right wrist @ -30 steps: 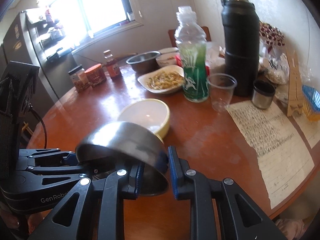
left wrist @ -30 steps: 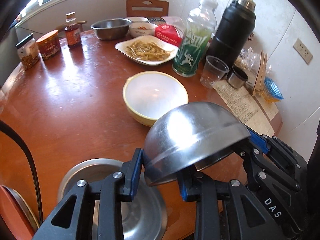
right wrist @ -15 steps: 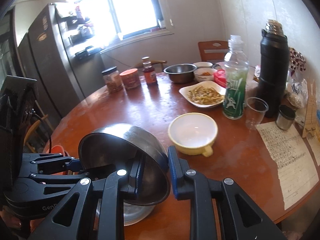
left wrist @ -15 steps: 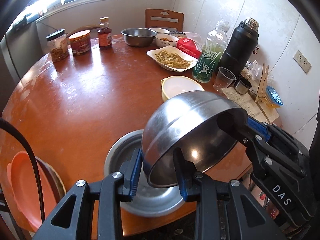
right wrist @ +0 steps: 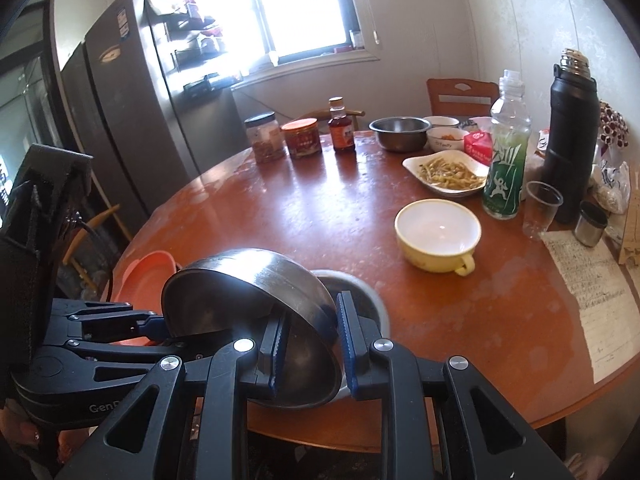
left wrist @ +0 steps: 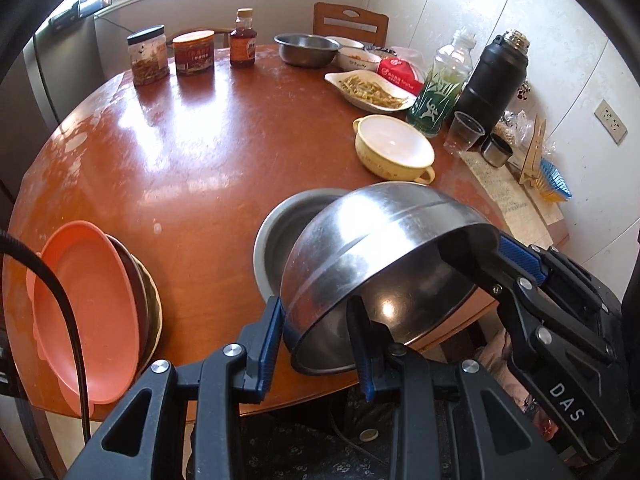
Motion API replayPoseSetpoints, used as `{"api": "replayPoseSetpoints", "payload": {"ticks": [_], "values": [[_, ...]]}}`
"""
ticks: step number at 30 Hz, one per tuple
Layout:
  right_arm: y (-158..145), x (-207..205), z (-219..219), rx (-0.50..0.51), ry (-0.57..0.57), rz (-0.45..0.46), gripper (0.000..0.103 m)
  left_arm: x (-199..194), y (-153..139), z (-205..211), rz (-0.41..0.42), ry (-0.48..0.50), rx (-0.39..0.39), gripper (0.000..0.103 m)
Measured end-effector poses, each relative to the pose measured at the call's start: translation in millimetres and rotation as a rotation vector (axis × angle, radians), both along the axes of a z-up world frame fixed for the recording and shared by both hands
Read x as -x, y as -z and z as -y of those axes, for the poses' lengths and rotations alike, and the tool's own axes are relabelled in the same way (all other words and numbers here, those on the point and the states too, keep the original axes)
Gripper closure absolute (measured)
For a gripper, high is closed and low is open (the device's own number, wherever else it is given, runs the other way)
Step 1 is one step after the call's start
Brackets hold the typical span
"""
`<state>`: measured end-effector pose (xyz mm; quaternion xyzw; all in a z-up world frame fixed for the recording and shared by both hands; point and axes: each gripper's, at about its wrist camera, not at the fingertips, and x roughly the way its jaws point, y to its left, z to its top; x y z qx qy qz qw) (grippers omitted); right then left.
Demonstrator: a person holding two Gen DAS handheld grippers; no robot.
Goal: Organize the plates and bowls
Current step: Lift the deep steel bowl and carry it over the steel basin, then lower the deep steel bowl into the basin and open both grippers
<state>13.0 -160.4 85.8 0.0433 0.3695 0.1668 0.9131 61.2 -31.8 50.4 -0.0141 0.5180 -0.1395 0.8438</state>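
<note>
Steel bowl (left wrist: 384,248) tilted, both claws — rim-clamped

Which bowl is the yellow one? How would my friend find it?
Look at the round brown table, on the side where the tall black flask and the green bottle stand. Just in front of that bottle sits the yellow bowl. It is white inside, empty, and has a small handle; the other bowls are shiny metal.
</note>
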Motion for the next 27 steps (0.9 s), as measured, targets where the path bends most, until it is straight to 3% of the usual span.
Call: {"api": "replayPoseSetpoints", "payload": {"ticks": [14,27], "values": [[25,-26,6,0.002,0.031,-0.079,0.078,-34,27,5,-0.069,-0.004,0.034,0.071],[51,-51,6,0.03,0.035,-0.15,0.078,-54,47,10,-0.108,-0.003,0.003,0.071]]}}
